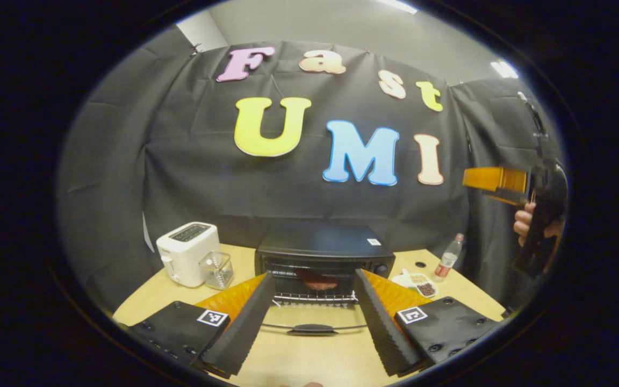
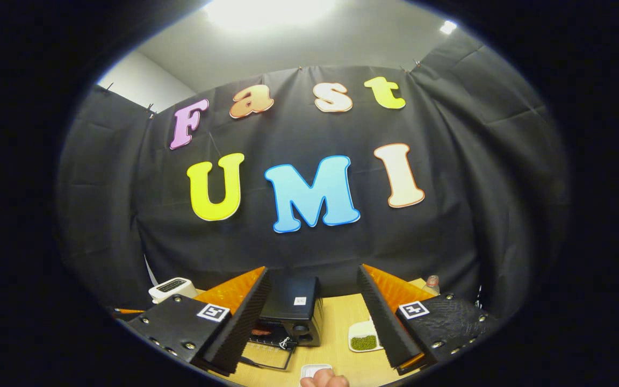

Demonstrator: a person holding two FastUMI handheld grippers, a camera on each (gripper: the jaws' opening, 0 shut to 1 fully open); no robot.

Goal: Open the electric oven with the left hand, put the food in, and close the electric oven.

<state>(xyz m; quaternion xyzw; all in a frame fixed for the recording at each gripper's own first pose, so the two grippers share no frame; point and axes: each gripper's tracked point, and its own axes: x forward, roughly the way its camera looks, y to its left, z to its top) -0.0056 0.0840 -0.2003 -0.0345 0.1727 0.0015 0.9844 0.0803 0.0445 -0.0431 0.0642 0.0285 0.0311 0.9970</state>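
Ahead of the left claw [image 1: 315,306], open oven [image 1: 324,252].

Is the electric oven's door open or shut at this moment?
Open. In the left gripper view the oven door lies folded down flat, handle toward the camera, exposing the wire rack and food inside.

You have the oven [image 1: 324,248] at the middle of the table [image 1: 309,355], backed against the booth's wall, its door [image 1: 312,322] folded down flat toward you. The food [image 1: 317,280] sits inside on the rack [image 1: 315,296]. Left of the oven stands the toaster [image 1: 187,252], with a glass jar [image 1: 218,270] just beside it on its right. Right of the oven lies a divided dish [image 1: 419,284], and behind that a bottle [image 1: 447,259] stands near the table's edge. Your left claw [image 1: 314,322] hangs before the open door; your right claw [image 1: 495,185] is up high, far right.
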